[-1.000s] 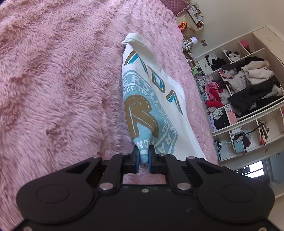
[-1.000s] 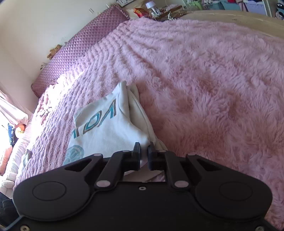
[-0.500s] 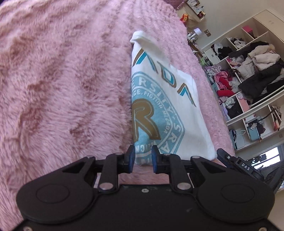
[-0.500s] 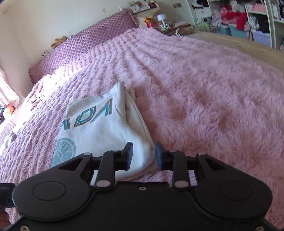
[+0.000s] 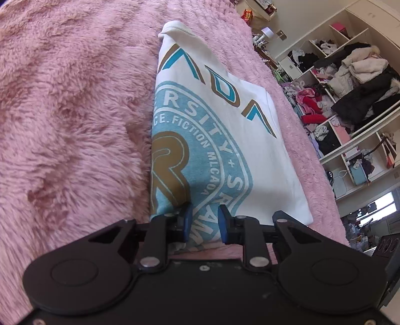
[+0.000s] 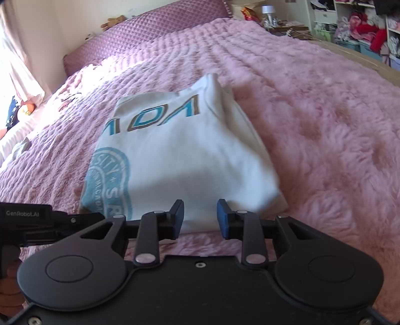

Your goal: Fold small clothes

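A white folded T-shirt [image 5: 240, 140] with a blue round print and blue-and-gold letters lies flat on the pink fluffy blanket [image 5: 70, 112]. My left gripper [image 5: 203, 216] sits at the shirt's near left corner. Its jaws are opening; the printed edge lies between the blue pads [image 5: 187, 220], which do not press on it. In the right wrist view the same T-shirt [image 6: 190, 155] lies ahead. My right gripper [image 6: 200, 211] is at its near edge with the jaws apart and closing slightly, the cloth free between them.
The blanket [image 6: 325, 130] covers a wide bed with a purple headboard [image 6: 150, 35]. Open shelves [image 5: 350, 82] stuffed with clothes stand beyond the bed's right side. A bedside table with snacks [image 6: 250, 12] stands by the headboard. The left gripper's body [image 6: 25, 215] shows at the left.
Both grippers let go of the shirt's near edge and their jaws opened. The lifted shirt dropped flat onto the blanket, and both grippers sank and rolled level.
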`<move>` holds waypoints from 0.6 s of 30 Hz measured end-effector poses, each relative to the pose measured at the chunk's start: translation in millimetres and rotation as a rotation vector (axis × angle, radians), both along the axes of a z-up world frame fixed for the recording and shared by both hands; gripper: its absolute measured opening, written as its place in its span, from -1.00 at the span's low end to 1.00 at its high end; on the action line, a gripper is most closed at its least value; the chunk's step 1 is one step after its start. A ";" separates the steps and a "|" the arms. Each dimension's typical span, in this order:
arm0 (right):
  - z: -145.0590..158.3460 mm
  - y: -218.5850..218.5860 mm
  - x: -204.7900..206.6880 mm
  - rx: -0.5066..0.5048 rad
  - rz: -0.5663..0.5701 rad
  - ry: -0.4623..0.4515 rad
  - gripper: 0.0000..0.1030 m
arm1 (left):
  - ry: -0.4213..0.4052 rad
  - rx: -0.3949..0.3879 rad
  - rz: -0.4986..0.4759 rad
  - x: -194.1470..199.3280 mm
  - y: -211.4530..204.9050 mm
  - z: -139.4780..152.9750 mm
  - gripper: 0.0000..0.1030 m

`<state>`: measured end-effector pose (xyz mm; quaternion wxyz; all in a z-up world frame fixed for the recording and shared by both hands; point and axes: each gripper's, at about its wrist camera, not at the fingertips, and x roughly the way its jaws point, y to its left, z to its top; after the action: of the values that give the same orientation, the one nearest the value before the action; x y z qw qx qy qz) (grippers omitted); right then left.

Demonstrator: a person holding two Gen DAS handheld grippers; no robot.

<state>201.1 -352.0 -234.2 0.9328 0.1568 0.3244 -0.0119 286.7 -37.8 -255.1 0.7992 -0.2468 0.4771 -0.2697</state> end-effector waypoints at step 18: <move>36.2 -99.0 55.7 0.310 0.087 -0.100 0.37 | -0.057 -0.088 0.092 64.3 63.9 48.3 0.65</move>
<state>256.7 -451.0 -197.9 0.9121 0.2851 0.2818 0.0863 351.0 26.1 -206.8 0.8123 -0.2956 0.4300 -0.2604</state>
